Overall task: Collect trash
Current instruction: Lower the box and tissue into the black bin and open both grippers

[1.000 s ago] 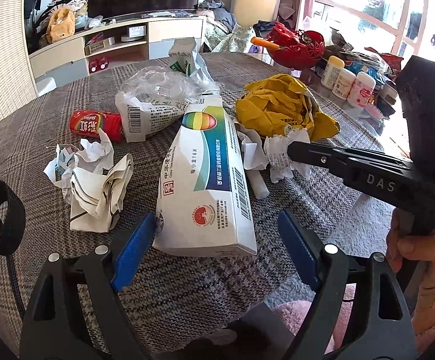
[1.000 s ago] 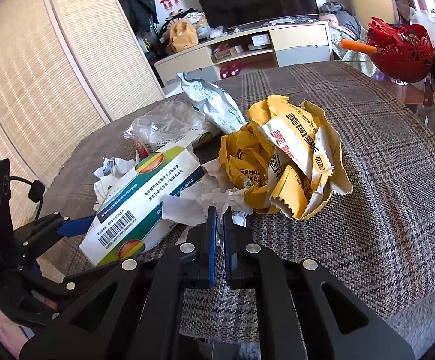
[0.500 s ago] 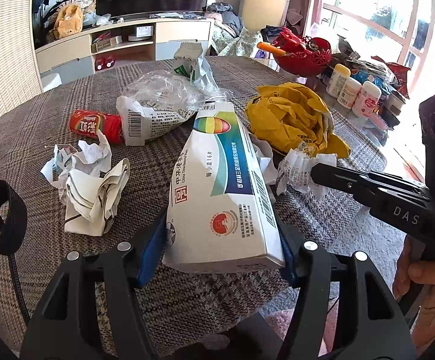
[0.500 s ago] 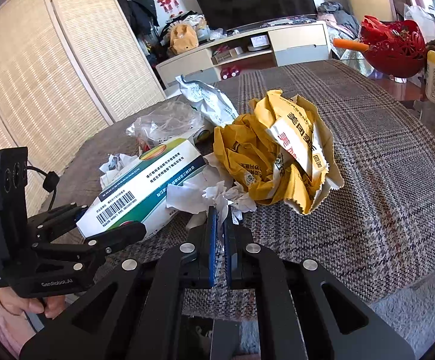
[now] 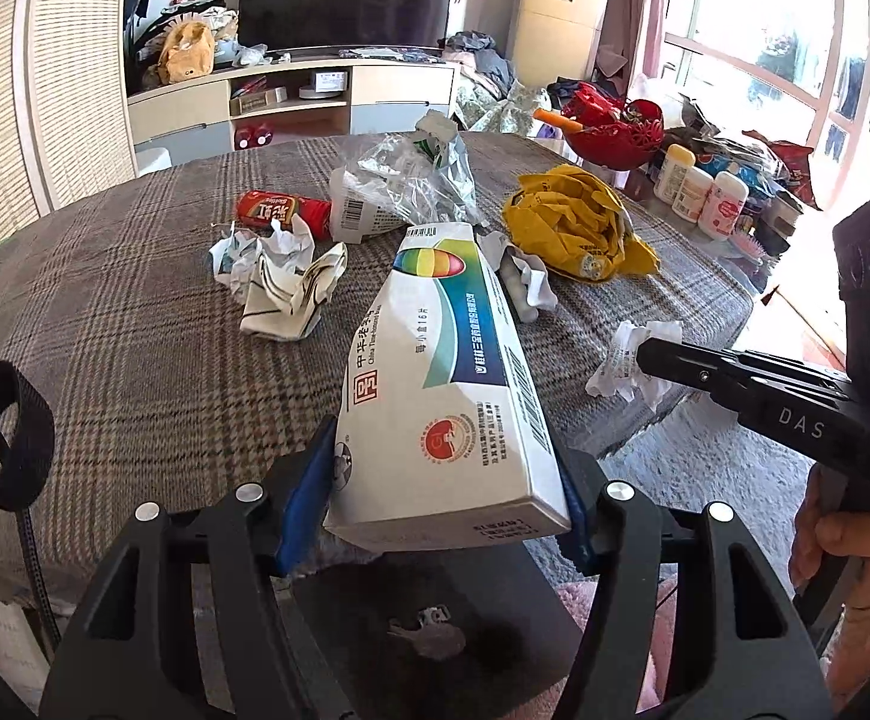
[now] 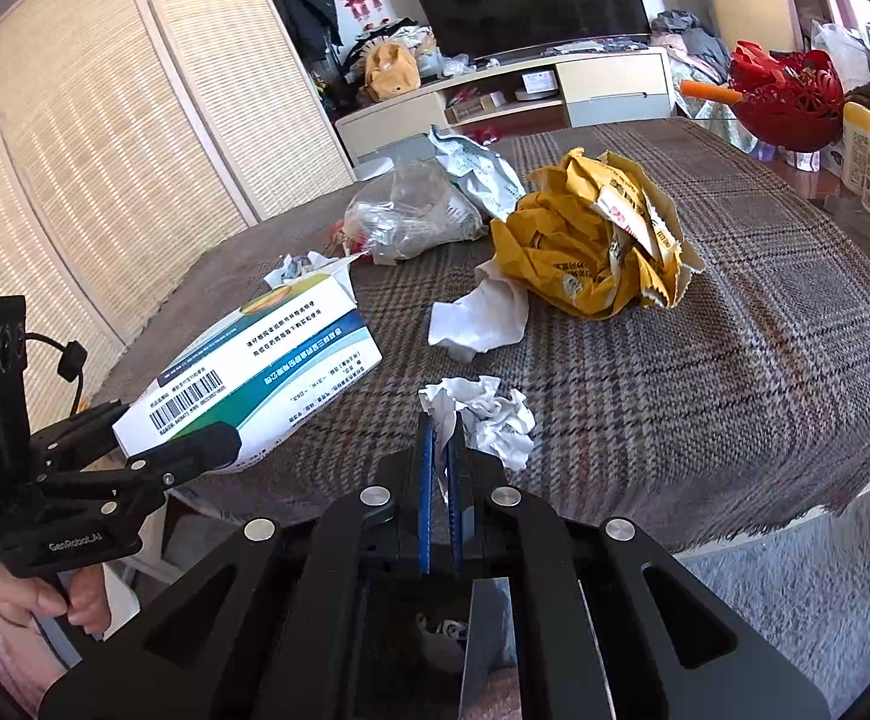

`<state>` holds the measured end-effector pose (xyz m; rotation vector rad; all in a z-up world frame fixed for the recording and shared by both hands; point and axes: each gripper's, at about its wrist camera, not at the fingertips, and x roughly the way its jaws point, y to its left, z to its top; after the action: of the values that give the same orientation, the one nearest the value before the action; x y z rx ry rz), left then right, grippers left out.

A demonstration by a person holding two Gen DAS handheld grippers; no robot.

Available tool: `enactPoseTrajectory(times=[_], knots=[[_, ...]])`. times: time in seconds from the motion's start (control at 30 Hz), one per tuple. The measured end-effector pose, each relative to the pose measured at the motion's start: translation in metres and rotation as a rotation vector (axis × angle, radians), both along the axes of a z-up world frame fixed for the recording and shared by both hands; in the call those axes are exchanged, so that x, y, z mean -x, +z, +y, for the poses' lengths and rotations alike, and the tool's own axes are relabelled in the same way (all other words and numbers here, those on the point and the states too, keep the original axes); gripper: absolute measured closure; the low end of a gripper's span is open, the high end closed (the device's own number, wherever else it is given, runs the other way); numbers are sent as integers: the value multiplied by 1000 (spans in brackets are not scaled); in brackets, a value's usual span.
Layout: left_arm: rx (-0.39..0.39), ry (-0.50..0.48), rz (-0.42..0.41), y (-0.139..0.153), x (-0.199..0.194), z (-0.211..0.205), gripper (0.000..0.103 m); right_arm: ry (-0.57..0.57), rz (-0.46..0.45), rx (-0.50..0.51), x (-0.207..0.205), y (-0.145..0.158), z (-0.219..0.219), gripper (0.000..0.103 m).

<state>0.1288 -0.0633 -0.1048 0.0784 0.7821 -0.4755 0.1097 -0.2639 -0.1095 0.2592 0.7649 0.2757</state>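
Note:
My left gripper [image 5: 444, 498] is shut on a long white medicine box [image 5: 444, 372] with a blue and green band, lifted at the table's near edge; the box also shows in the right wrist view [image 6: 255, 384]. My right gripper [image 6: 442, 438] is shut on a crumpled white paper wad [image 6: 489, 411], held over the table's near edge; the wad also shows in the left wrist view [image 5: 633, 360]. On the plaid tablecloth [image 5: 135, 330] lie a crumpled yellow bag [image 5: 573, 228], white paper scraps [image 5: 279, 282], a clear plastic bag [image 5: 399, 192] and a red wrapper [image 5: 279, 210].
A white tissue [image 6: 483, 318] lies beside the yellow bag [image 6: 597, 246]. A red basket [image 5: 615, 132] and several white bottles [image 5: 705, 192] stand at the table's far right. A TV cabinet [image 5: 291, 96] stands behind. Grey carpet [image 6: 795, 600] lies below the table edge.
My left gripper closed on the medicine box and drew it back and up toward the table edge. My right gripper pulled the paper wad away from the yellow bag toward the near edge.

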Motion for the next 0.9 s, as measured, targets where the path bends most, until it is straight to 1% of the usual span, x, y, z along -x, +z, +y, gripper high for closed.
enactPoseTrajectory(times=[0.3,0.5,0.6,0.7,0.9], knots=[[2,23,-20,-6,61,24,44,55,-3,3,44,-7,31,97],[-4,49,0,-18,97,39,44,87,23,-1,67,-18,48,97],[2,61,37,-31,109,47,44,97,39,7,76,-25,54,97],[5,71,75,-45,113,50,44,102,74,14,83,-38,59,97],[-8,84,193,-90,106,51,44,113,189,-6,82,-80,67,97]])
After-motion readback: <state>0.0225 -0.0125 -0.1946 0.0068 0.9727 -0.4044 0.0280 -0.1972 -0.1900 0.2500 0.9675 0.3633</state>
